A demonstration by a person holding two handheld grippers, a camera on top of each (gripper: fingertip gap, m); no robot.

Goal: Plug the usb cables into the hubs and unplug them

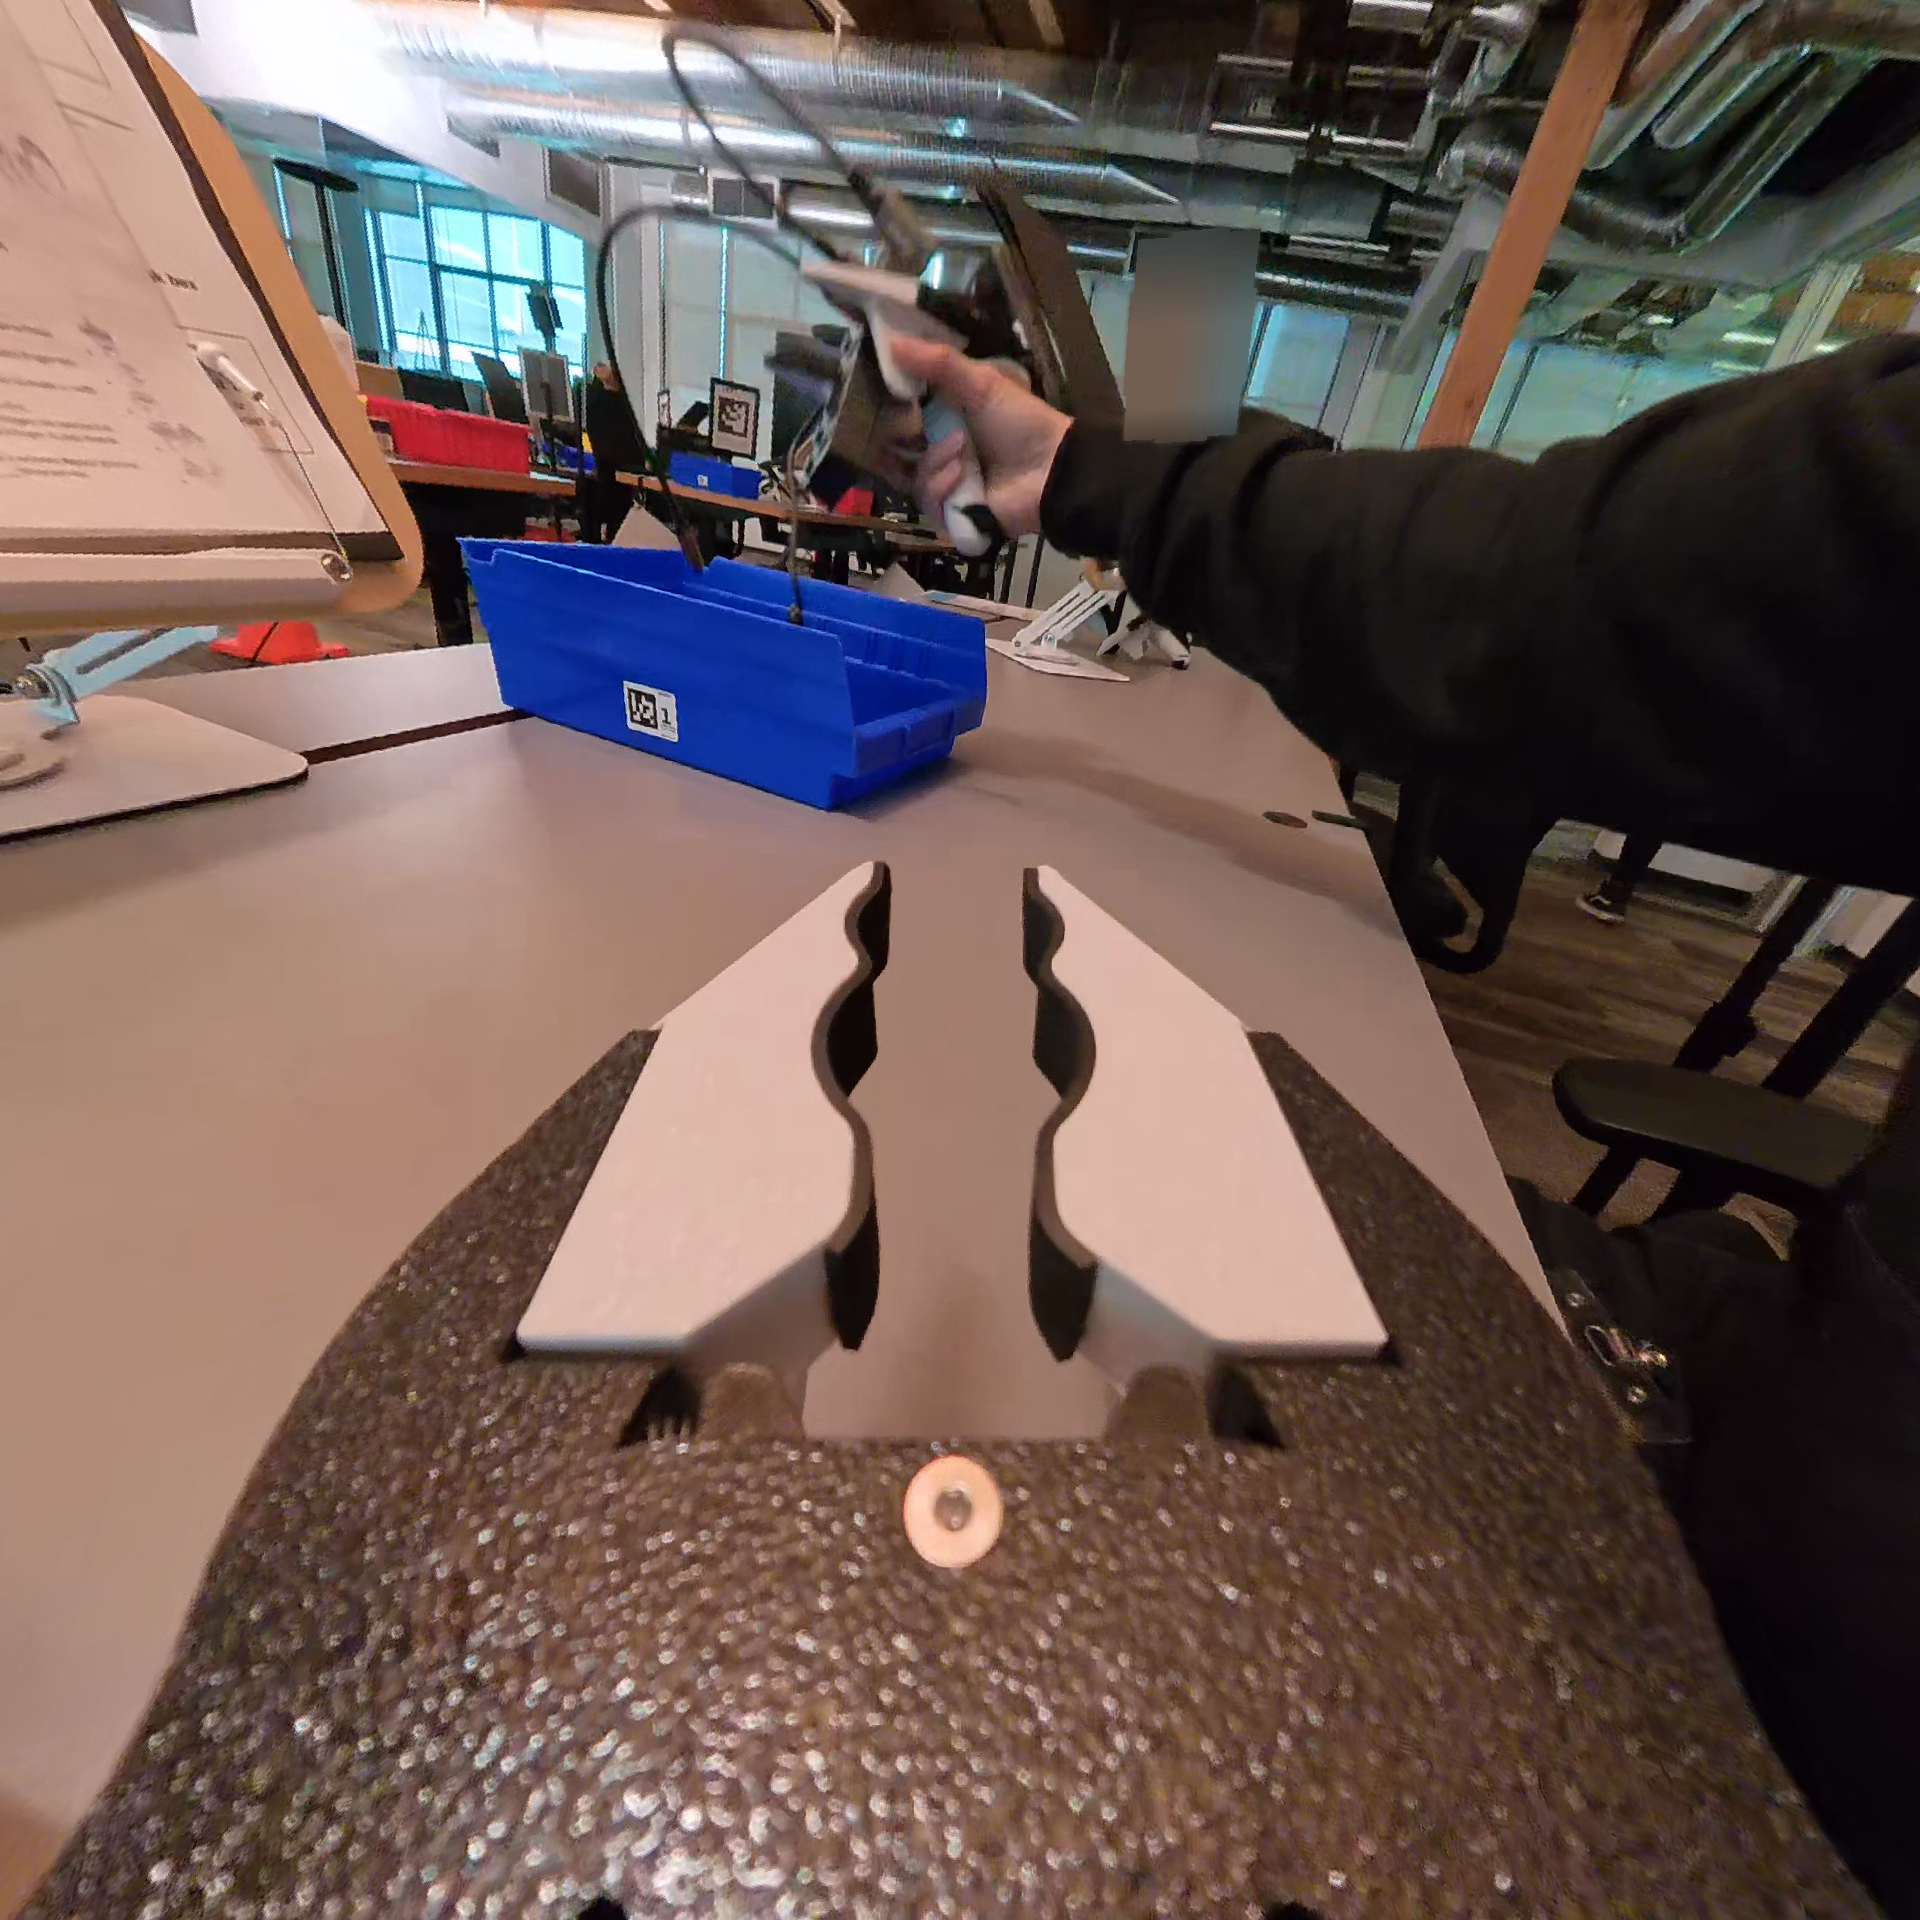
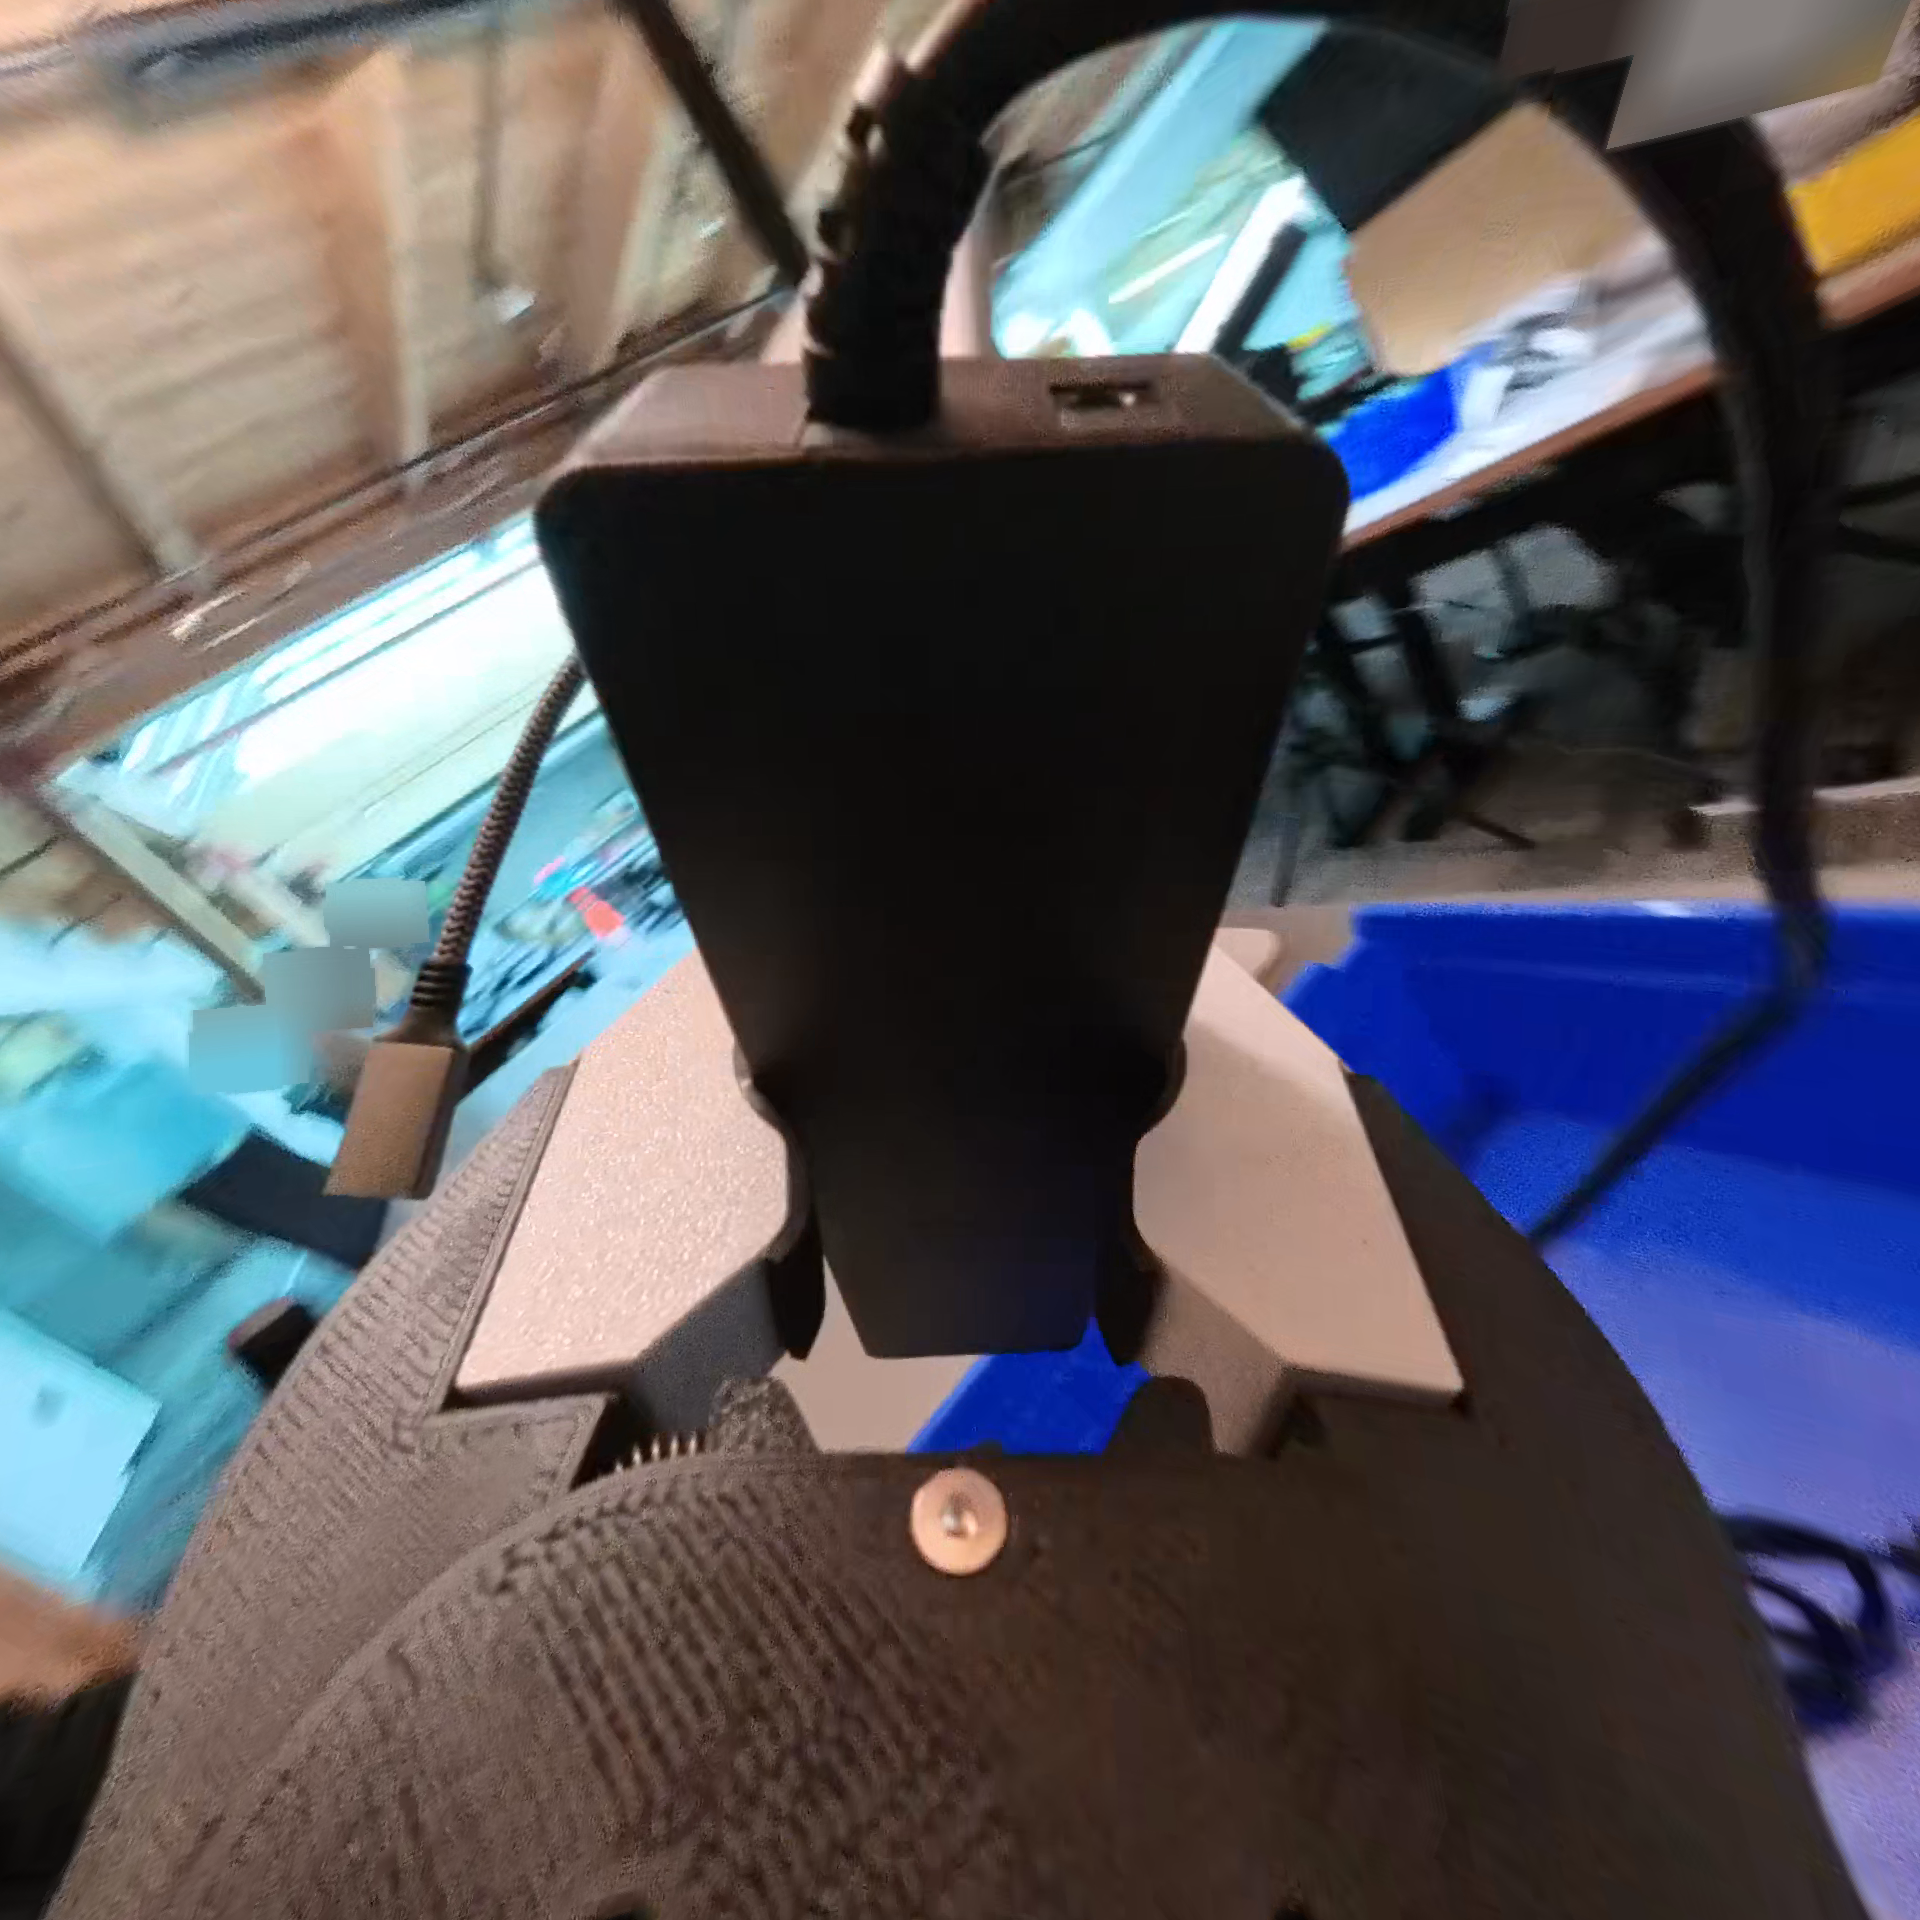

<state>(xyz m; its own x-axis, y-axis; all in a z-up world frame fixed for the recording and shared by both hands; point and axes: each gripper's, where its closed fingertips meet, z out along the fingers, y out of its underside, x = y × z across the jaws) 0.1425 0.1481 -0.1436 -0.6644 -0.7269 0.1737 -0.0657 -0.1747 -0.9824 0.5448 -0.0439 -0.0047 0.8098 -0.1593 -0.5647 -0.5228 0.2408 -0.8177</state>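
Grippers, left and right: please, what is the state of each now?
Left gripper: open, holding nothing.
Right gripper: shut on the black USB hub.

bin [image 1: 727,665] on table [image 1: 416,935], stand [image 1: 135,758] to its left, hub [image 2: 935,779] above bin

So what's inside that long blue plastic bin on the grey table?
Inside the long blue plastic bin, black cables lie coiled on its floor, and one thin black cable rises out toward the dark rectangular hub in the right gripper. The walls hide the rest.

Workshop: exposed ducts [image 1: 935,94], worktables [image 1: 520,935]
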